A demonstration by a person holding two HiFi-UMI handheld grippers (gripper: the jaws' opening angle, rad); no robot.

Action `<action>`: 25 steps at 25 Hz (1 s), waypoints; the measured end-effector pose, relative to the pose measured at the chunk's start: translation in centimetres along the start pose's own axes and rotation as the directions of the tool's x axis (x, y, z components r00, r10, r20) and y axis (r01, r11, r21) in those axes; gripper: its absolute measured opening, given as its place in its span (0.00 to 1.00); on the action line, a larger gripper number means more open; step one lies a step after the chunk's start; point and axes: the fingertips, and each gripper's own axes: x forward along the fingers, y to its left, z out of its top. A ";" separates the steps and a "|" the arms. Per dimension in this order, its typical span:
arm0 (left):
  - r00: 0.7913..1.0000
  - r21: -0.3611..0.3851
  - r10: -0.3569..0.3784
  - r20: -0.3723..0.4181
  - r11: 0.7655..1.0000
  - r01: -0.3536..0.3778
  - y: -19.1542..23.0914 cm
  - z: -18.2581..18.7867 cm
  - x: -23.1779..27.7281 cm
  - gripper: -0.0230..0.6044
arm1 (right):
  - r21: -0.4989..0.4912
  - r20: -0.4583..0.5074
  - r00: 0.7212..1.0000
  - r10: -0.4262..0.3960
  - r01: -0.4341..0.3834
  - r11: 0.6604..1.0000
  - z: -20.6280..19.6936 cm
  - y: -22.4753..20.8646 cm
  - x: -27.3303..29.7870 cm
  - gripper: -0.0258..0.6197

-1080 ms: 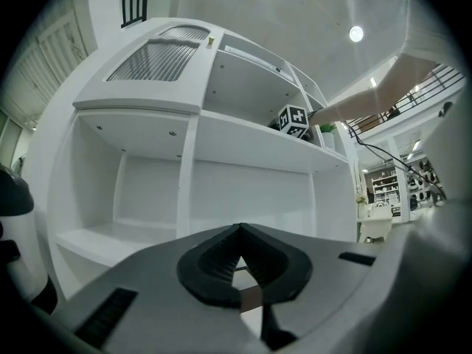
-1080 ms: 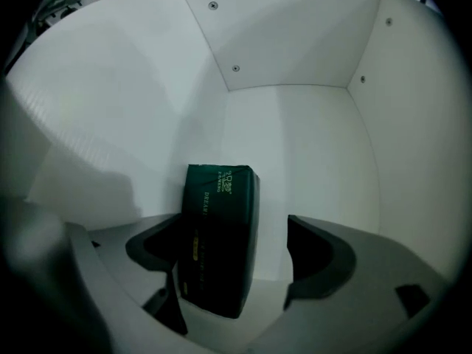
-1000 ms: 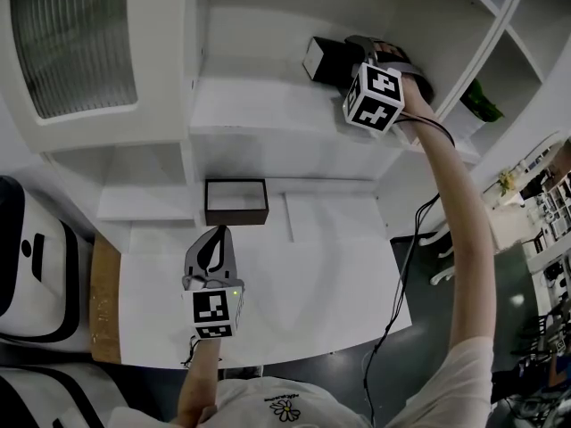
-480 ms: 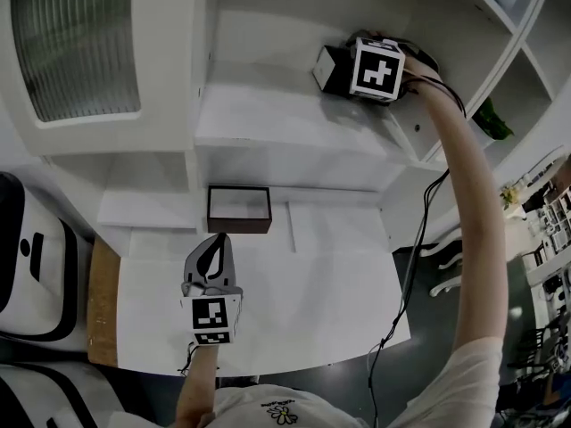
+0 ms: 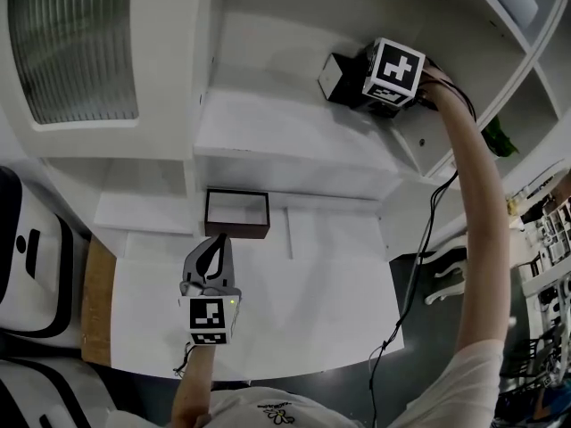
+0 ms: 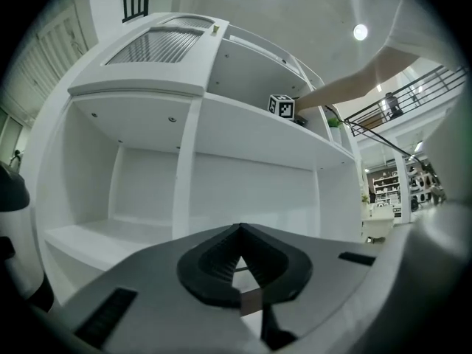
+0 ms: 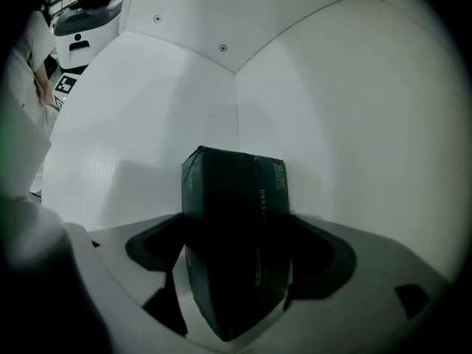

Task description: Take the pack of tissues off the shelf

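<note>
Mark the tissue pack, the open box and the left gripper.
pack of tissues (image 7: 234, 205): right gripper view, its dark front face.
open box (image 5: 236, 230): head view, its dark near wall.
left gripper (image 5: 220, 239): head view, the tips of its jaws.

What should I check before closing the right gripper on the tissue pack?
1. Pack between the right gripper's jaws: ok, it stands between them.
2. Jaws wide enough: ok, they have just been opening, and a gap shows on each side of the pack.
3. Grip made: not ok, the pads are not pressing yet.
4. Pack resting on the shelf: ok.
5. Left gripper out of the way: ok, it is shut and empty, low over the table.
6. Depth of the pack in the jaws: cannot tell.
</note>
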 end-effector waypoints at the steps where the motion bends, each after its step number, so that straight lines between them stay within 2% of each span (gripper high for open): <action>1: 1.000 0.002 -0.003 0.001 1.000 0.003 -0.2 0.0 0.0 0.03 | 0.009 0.000 1.000 0.005 -0.005 1.000 0.0 0.1 0.0 0.72; 5: 1.000 0.009 -0.004 0.000 1.000 0.004 -0.5 0.1 -0.2 0.03 | -0.022 -0.025 1.000 -0.005 0.004 1.000 0.2 0.7 -0.6 0.69; 8: 1.000 0.016 0.010 -0.008 1.000 -0.010 0.0 -0.1 -0.5 0.03 | -0.041 0.008 0.999 0.051 -0.051 0.998 1.0 2.1 -1.7 0.70; 11: 0.999 0.012 0.032 -0.012 0.999 -0.032 0.8 -0.4 -0.6 0.03 | -0.041 0.061 0.997 0.054 -0.051 0.998 2.0 2.3 -1.9 0.70; 21: 0.999 0.010 0.031 -0.019 0.999 -0.030 0.6 -0.8 -1.0 0.03 | -0.010 0.071 0.982 0.175 -0.175 0.985 2.3 1.8 -0.6 0.73; 25: 0.999 0.001 0.034 -0.032 0.999 -0.034 0.7 -1.1 -1.1 0.03 | -0.006 0.061 0.978 0.197 -0.197 0.980 2.3 1.6 -0.4 0.74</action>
